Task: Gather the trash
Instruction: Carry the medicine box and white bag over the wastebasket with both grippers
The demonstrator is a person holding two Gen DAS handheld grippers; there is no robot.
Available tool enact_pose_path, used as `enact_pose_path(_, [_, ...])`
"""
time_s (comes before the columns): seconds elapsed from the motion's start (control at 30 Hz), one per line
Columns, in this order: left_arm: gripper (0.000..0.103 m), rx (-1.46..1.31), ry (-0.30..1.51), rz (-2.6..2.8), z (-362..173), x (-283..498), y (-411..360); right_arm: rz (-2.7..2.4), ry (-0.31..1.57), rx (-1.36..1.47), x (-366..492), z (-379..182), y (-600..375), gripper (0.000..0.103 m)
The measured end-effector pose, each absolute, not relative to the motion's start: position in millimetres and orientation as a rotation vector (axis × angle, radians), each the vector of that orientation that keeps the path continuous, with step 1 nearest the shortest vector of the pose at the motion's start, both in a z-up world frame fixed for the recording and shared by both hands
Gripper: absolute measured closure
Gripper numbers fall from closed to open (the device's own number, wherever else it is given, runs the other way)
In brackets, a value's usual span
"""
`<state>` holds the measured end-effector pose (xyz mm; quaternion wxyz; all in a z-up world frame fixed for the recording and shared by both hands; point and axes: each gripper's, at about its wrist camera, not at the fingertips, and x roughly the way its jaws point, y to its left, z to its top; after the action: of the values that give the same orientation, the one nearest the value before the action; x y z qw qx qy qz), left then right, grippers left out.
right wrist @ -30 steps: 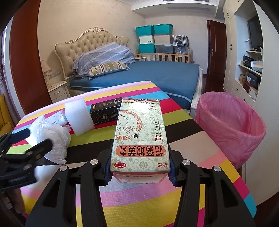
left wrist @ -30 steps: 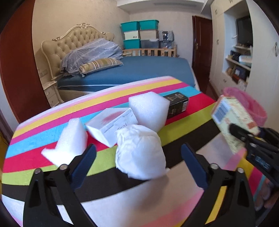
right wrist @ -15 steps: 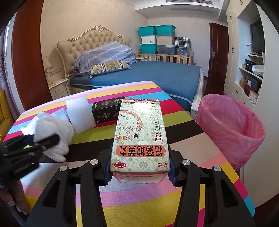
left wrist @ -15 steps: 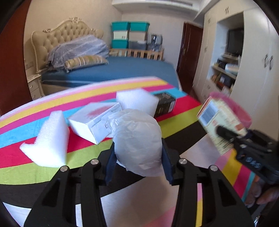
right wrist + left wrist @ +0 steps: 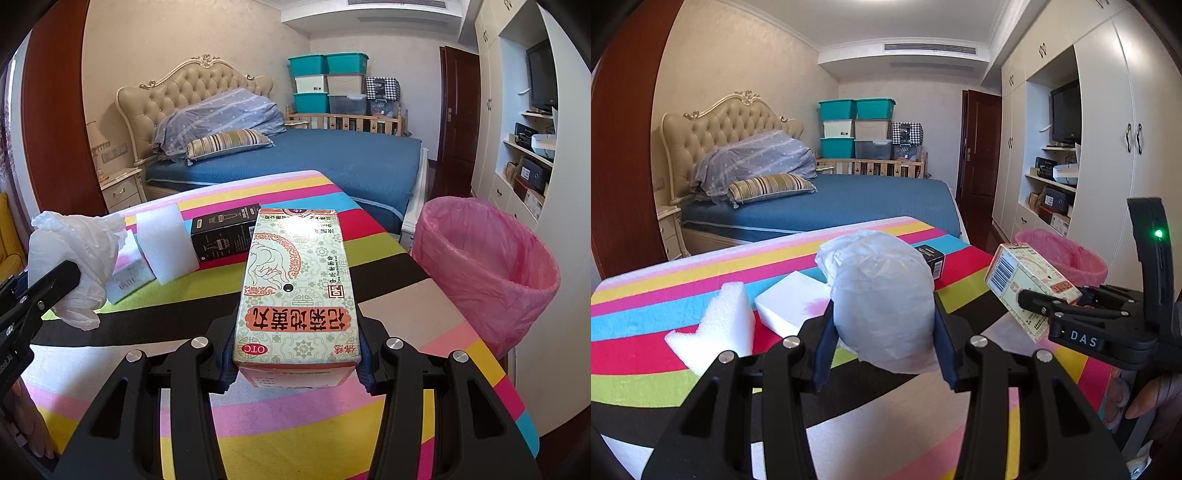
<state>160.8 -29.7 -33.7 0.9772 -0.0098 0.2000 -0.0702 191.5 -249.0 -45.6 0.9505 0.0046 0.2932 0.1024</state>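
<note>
Bulging between the left gripper's (image 5: 884, 325) closed-in pads, a crumpled white plastic bag (image 5: 882, 299) hangs above the striped desk (image 5: 646, 317). Clamped in the right gripper (image 5: 297, 354) is a patterned cardboard medicine box (image 5: 299, 280). Only the right view shows the pink-lined bin's (image 5: 487, 266) interior.

Home bedroom, tufted-headboard bed (image 5: 288, 162), built-in wardrobe (image 5: 1108, 110), stacked storage bins (image 5: 327, 83)
</note>
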Motion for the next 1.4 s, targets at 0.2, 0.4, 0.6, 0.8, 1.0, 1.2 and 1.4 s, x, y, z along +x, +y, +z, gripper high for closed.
enact_pose_path(0.2, [0.057,-0.012,0.4,-0.146,-32.7,161.1,-25.0,0.209,0.568,0.006,186.1,-42.8,-249.5,0.056])
enact_pose_path(0.4, [0.057,-0.006,0.398,-0.147,-33.5,160.2,-25.6,0.211,0.564,0.014,184.2,-42.3,-250.0,0.056])
enact_pose_path(0.6, [0.057,-0.017,0.398,-0.139,-34.8,159.1,-23.3,0.215,0.537,0.027,177.5,-37.0,-252.2,0.056])
enact_pose_path(0.8, [0.057,0.033,0.421,-0.145,-33.4,164.0,-38.7,0.219,0.541,0.039,174.1,-34.1,-259.7,0.056])
enact_pose_path(1.0, [0.057,0.063,0.463,-0.189,-36.4,172.1,-67.6,0.195,0.517,0.022,167.3,-24.8,-277.7,0.056])
enact_pose_path(1.2, [0.057,0.106,0.5,-0.25,-39.1,185.0,-104.8,0.139,0.503,-0.014,163.9,-23.6,-301.8,0.056])
enact_pose_path(1.4, [0.057,0.111,0.534,-0.327,-35.7,205.5,-145.4,0.083,0.495,0.003,170.0,-20.5,-341.2,0.056])
